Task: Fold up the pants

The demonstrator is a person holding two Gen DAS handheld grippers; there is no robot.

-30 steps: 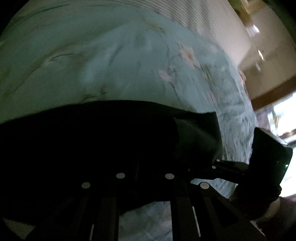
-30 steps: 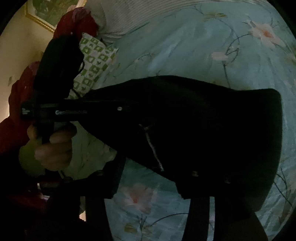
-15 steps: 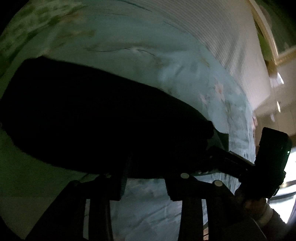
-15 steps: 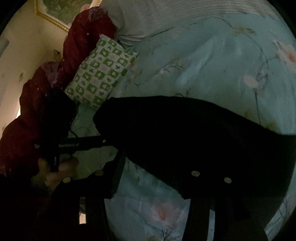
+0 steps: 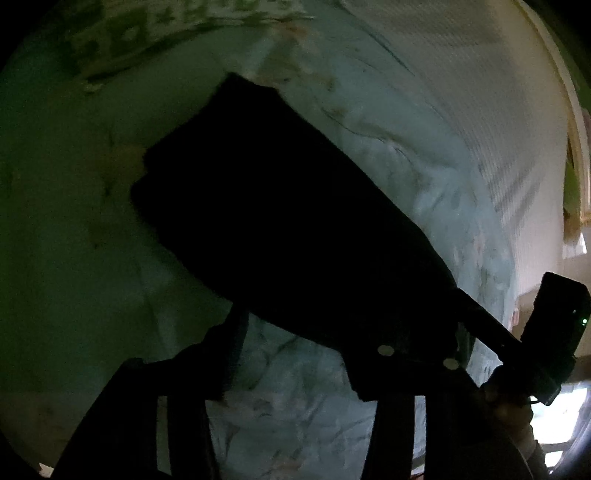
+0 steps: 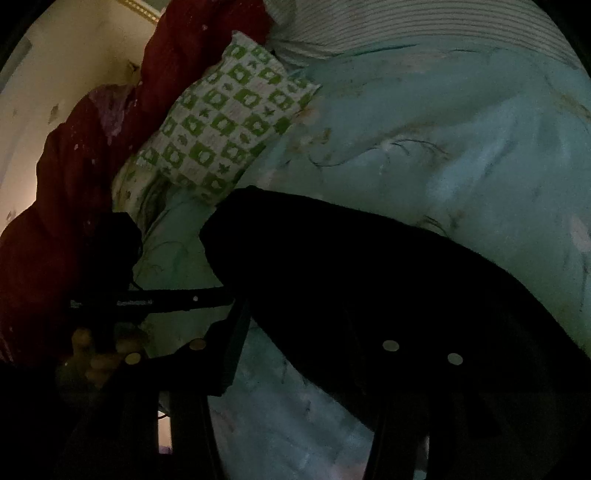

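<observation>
The black pants [image 5: 288,236] lie folded as a long dark slab across the light blue floral bedsheet [image 5: 424,177]. In the left wrist view my left gripper [image 5: 306,350] stands with its jaws apart at the pants' near edge, its right finger under or against the cloth. The right gripper [image 5: 554,325] shows at the far right, held by a hand. In the right wrist view the pants [image 6: 388,288] fill the lower right, and my right gripper [image 6: 310,354] has its jaws apart with the cloth draped over the right finger. The left gripper [image 6: 147,301] shows at the left.
A green-and-white checked pillow [image 6: 229,125] lies at the bed's head beside a dark red quilt [image 6: 66,192]. A striped white sheet [image 6: 424,26] lies beyond the blue one. A cream wall [image 6: 66,62] stands at the far left.
Both grippers have let go of the pants and opened. The pants have gone from held up to lying on the bed, and both cameras have pulled back and tilted.
</observation>
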